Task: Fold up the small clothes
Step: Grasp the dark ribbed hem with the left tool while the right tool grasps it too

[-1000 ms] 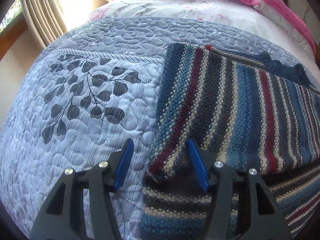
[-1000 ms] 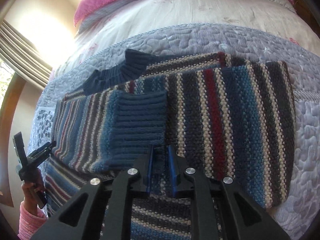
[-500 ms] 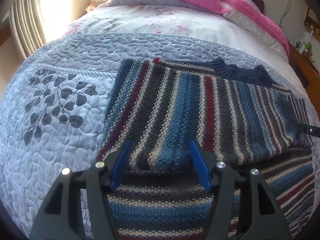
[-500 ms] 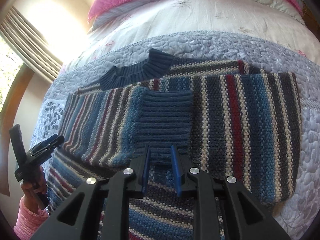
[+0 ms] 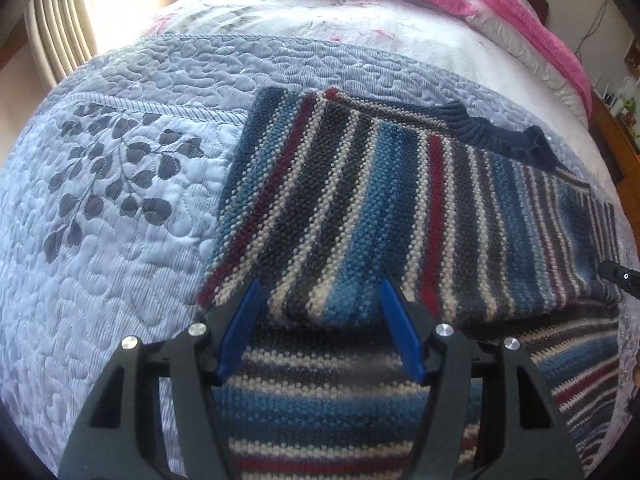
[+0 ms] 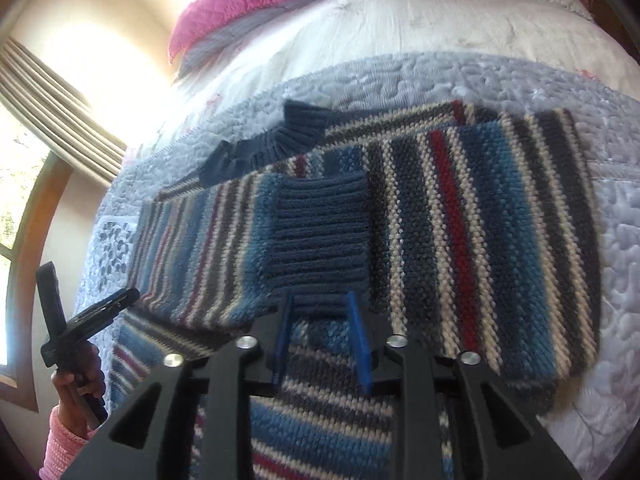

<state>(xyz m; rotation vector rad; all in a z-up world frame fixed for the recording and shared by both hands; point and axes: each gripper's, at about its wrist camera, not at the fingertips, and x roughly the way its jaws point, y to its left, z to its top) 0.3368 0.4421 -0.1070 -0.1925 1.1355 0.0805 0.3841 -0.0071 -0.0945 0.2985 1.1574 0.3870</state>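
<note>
The sweater (image 5: pixel 392 216) is coarse, nubbly knit wool, its navy collar (image 5: pixel 492 132) at one o'clock ribbed; the quilt (image 5: pixel 120 208) at nine o'clock is stitched cloth with a faint sheen; the left gripper (image 5: pixel 320 320) is matt black plastic with smooth blue pads (image 5: pixel 240 328) and shiny metal screws (image 5: pixel 130 343); the pillow (image 6: pixel 256 4) at eleven o'clock is crinkled pink cloth.

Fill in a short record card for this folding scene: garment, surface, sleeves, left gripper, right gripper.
garment: striped knit sweater, navy ribbed collar
surface: pale blue quilted bedspread
sleeves: both folded across the body; navy cuff on top
left gripper: open, at a sleeve's near edge
right gripper: open, just below the cuff
</note>
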